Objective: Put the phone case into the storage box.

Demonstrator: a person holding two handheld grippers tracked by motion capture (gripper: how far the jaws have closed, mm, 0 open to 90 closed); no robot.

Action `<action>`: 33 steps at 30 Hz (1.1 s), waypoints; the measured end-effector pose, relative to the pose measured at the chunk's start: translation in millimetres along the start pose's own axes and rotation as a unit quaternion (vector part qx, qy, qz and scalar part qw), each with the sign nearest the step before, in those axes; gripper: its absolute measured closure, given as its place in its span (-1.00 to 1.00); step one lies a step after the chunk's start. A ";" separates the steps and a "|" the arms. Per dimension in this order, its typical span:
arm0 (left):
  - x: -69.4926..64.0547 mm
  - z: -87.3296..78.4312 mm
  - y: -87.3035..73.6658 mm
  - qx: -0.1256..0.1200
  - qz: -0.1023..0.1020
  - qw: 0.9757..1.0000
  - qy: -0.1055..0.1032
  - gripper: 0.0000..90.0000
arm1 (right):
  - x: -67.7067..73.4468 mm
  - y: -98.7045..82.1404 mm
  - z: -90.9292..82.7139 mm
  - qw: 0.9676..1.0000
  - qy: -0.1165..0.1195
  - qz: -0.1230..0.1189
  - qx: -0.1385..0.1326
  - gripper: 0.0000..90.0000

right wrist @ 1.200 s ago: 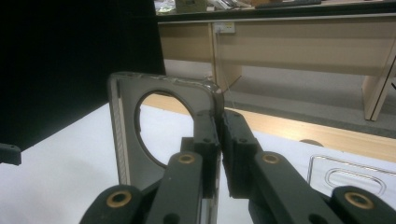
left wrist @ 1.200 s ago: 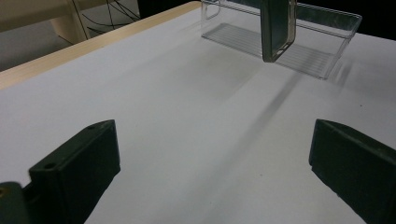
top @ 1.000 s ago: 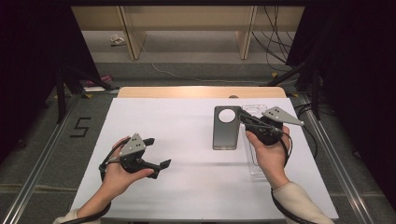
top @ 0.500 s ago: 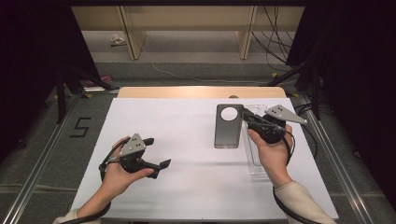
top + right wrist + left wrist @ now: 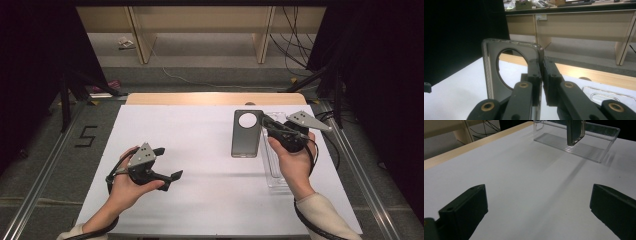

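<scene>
1. The left hand-held gripper (image 5: pixel 160 165) rests low over the white desk (image 5: pixel 200 150), its jaws spread wide with nothing between them. In the left gripper view they frame bare desk.

2. Toward the right, the dark phone case (image 5: pixel 246 133) is held off the desk, pinched at its right edge by the right hand-held gripper (image 5: pixel 267 125). The jaws are pressed together on the thin wall of the case.

3. Just right of it, under the right hand, lies a clear phone case (image 5: pixel 275 170), flat on the desk.

4. Risk, as I judge it: the grip sits on one thin edge near a corner, so the case could pivot or slip out if the hand tilts or swings. Lowered carelessly, it could knock the clear case and shove it along the desk.

5. The right gripper view shows the pinch itself: the pads meeting on the rim of the dark case (image 5: pixel 499 75) beside its round camera hole. The left gripper view shows that the dark case (image 5: pixel 574 131) hangs upright above the clear case (image 5: pixel 579 147). From above, the dark case looks almost flat.
</scene>
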State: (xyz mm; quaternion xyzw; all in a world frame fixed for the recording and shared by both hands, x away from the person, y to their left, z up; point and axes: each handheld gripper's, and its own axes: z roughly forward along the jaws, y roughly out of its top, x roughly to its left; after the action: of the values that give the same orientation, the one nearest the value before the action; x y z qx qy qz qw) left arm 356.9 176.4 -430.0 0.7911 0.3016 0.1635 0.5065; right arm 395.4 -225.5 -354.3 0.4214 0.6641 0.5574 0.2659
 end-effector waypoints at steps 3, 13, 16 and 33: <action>0.0 0.3 0.0 0.001 0.000 1.000 0.000 -0.99 | -1.0 0.3 0.0 1.000 -0.001 0.002 0.000 0.90; 0.6 0.9 -0.7 0.004 -0.002 1.000 0.001 -0.99 | -4.6 1.6 -0.9 1.000 -0.005 0.002 -0.002 0.90; 0.6 0.9 -0.7 0.004 -0.001 1.000 0.002 -0.99 | -5.7 2.1 -1.1 1.000 -0.007 0.002 -0.003 0.90; 1.1 0.3 -0.2 0.003 0.000 1.000 0.002 -0.99 | -11.4 6.0 -3.9 1.000 -0.016 0.000 -0.008 0.90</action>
State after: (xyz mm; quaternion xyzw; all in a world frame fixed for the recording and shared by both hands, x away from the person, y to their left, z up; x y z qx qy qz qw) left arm 357.8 176.9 -430.3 0.7923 0.3032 0.1646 0.5033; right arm 399.6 -237.1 -348.9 0.4279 0.6557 0.5556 0.2798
